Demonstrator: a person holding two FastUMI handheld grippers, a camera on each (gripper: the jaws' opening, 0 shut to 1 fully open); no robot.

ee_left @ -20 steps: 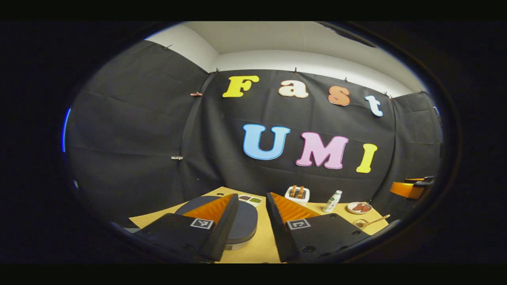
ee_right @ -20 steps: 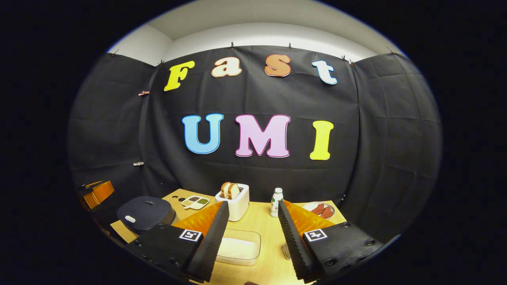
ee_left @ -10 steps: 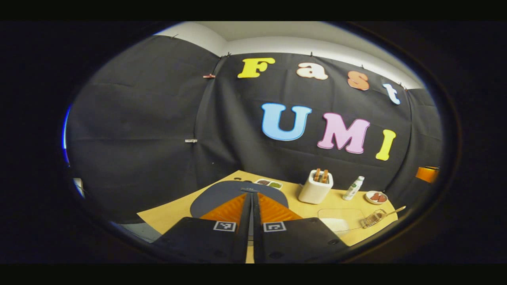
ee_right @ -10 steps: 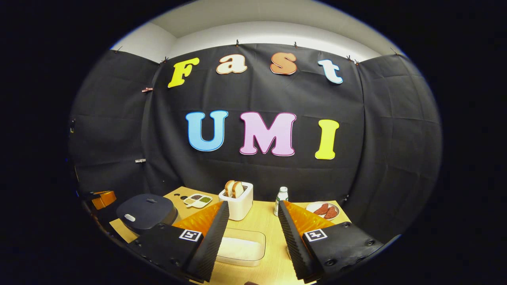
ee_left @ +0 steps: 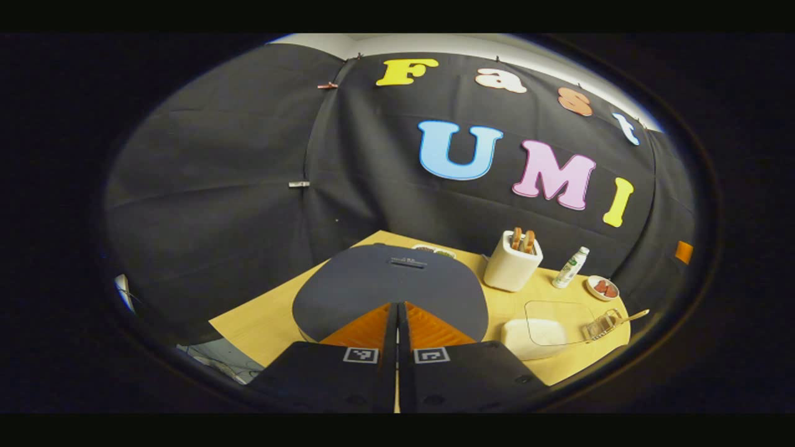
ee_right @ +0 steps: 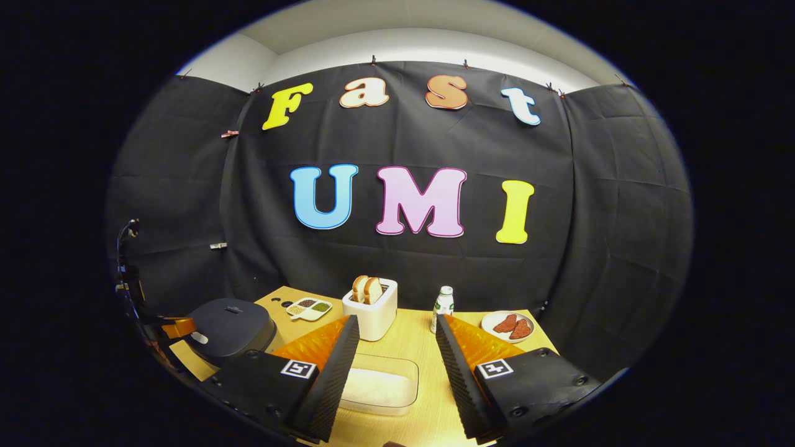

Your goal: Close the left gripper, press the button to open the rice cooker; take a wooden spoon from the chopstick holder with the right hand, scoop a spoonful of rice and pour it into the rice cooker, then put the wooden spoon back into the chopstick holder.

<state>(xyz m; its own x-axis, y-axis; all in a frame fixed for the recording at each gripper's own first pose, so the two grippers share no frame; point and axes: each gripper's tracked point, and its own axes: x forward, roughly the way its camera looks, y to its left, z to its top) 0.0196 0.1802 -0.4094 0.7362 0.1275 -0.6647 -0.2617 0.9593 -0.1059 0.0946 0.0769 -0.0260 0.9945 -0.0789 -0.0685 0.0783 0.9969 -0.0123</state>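
I've got the left gripper [ee_left: 397,307] with its jaws pressed together, empty, hanging just over the near edge of the dark blue, flat-lidded rice cooker [ee_left: 391,285] at lower centre of the left gripper view. The lid's down. The white oval release button [ee_right: 199,338] shows at lower left of the right gripper view, on the cooker's front lip. My worry: I can't see that button past my own jaws, so a blind push could land on the lid and slide off. The right gripper [ee_right: 394,360] hangs with jaws spread, nothing between them, above the clear lidded tub of white rice [ee_right: 377,385]. The pale wooden spoon [ee_left: 630,316] sticks out of the clear chopstick holder [ee_left: 599,326], right edge of the light wooden tabletop [ee_left: 261,323].
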